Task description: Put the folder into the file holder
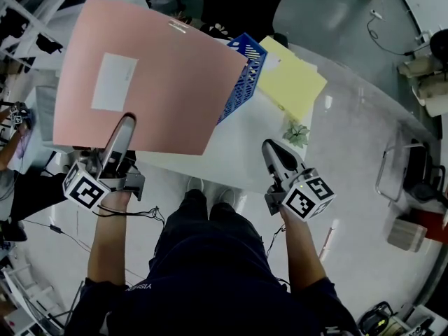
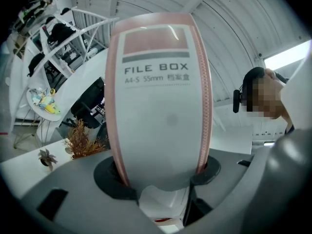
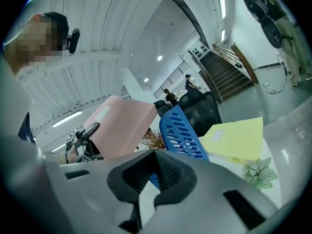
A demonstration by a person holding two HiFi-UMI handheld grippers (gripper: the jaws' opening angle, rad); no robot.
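A large pink folder (image 1: 161, 68) hangs tilted above the white table (image 1: 231, 152), its far corner over the blue slotted file holder (image 1: 245, 68). My left gripper (image 1: 124, 126) is shut on the folder's near edge. In the left gripper view the white "FILE BOX" spine (image 2: 161, 96) stands upright between the jaws of my left gripper (image 2: 163, 179). My right gripper (image 1: 273, 149) hovers near the table's front edge, shut on nothing. The right gripper view has my right gripper (image 3: 156, 167) low in the middle, with the pink folder (image 3: 124, 128) left of the blue holder (image 3: 183, 135).
A yellow folder (image 1: 290, 79) lies flat on the table right of the holder, and the right gripper view shows this yellow folder (image 3: 239, 140) too. A small green plant (image 1: 297, 133) sits in front of it. A grey chair (image 1: 329, 12) stands behind the table, a wire cart (image 1: 409, 180) to the right.
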